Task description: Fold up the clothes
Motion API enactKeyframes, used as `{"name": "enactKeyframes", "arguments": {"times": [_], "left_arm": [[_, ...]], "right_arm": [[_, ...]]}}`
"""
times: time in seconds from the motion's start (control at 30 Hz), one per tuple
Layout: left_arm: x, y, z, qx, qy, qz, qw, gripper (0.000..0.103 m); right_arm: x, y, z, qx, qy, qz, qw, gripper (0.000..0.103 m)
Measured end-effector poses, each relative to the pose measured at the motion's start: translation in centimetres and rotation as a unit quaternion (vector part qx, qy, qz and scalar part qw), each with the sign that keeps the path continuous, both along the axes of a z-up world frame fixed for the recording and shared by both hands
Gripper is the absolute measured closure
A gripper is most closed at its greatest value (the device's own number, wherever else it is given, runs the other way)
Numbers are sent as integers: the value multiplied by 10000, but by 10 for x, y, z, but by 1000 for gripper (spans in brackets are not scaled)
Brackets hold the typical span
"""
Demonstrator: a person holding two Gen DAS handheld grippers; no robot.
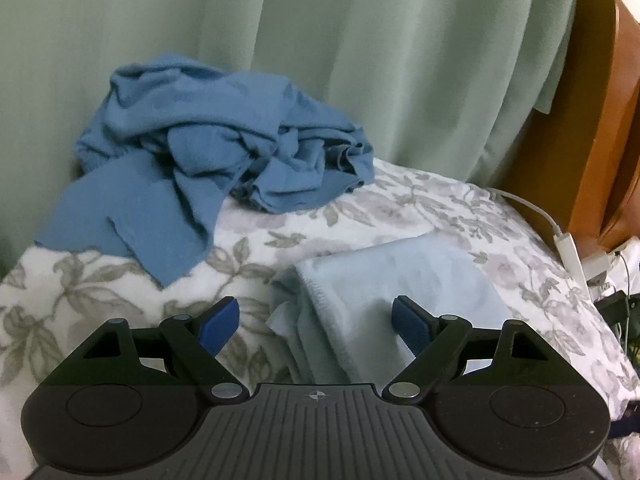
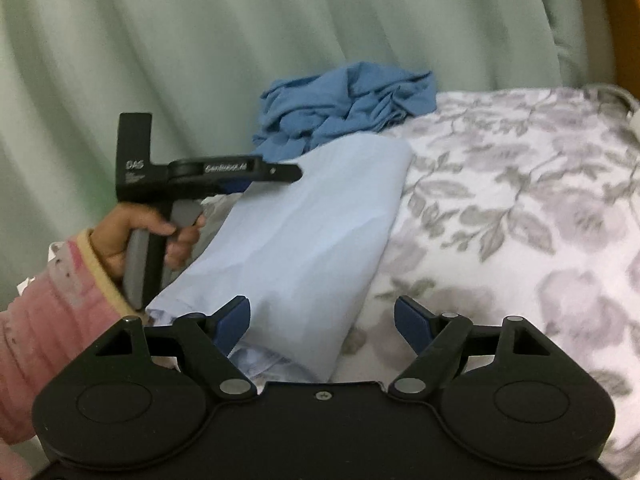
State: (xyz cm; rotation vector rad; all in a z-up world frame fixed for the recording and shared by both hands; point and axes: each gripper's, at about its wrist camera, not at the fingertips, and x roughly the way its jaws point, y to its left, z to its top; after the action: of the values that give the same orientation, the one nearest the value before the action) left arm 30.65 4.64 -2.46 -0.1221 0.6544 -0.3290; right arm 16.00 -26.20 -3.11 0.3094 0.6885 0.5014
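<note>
Left wrist view: your left gripper (image 1: 316,322) hangs with jaws spread and empty over the folded pale blue garment (image 1: 404,292) on the floral blanket (image 1: 460,208); the crumpled dark blue garment (image 1: 208,140) waits beyond, against the green curtain (image 1: 360,40).

Right wrist view: your right gripper (image 2: 322,322) is likewise released, gripping nothing, with the fold's near end lying between its fingers. A careless sweep toward the heap could drag a finger through the finished fold and undo it.
</note>
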Motion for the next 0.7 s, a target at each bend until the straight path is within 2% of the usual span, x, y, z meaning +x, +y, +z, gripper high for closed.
{"name": "enactKeyframes", "arguments": {"times": [0.17, 0.27, 0.4, 0.5, 0.53, 0.57, 0.7], "left_arm": [[11, 6, -4, -80, 109, 15, 9999, 15], [20, 10, -9, -305, 278, -54, 9991, 15], [26, 11, -12, -435, 309, -155, 9985, 19], [29, 10, -12, -506, 338, -225, 9979, 35], [30, 10, -11, -579, 369, -277, 9973, 46], [31, 10, -11, -659, 404, -310, 9965, 52], [32, 9, -13, -794, 438, -380, 9952, 62]], "right_arm": [[0, 4, -6, 195, 85, -40, 9998, 33], [1, 6, -7, 253, 116, -41, 9996, 42], [1, 8, -8, 223, 110, -50, 9997, 47], [0, 9, -8, 198, 118, -55, 9997, 53], [0, 9, -8, 199, 125, -53, 9997, 56], [1, 8, -8, 202, 131, -49, 9997, 57], [1, 7, -9, 256, 176, -65, 9995, 60]]}}
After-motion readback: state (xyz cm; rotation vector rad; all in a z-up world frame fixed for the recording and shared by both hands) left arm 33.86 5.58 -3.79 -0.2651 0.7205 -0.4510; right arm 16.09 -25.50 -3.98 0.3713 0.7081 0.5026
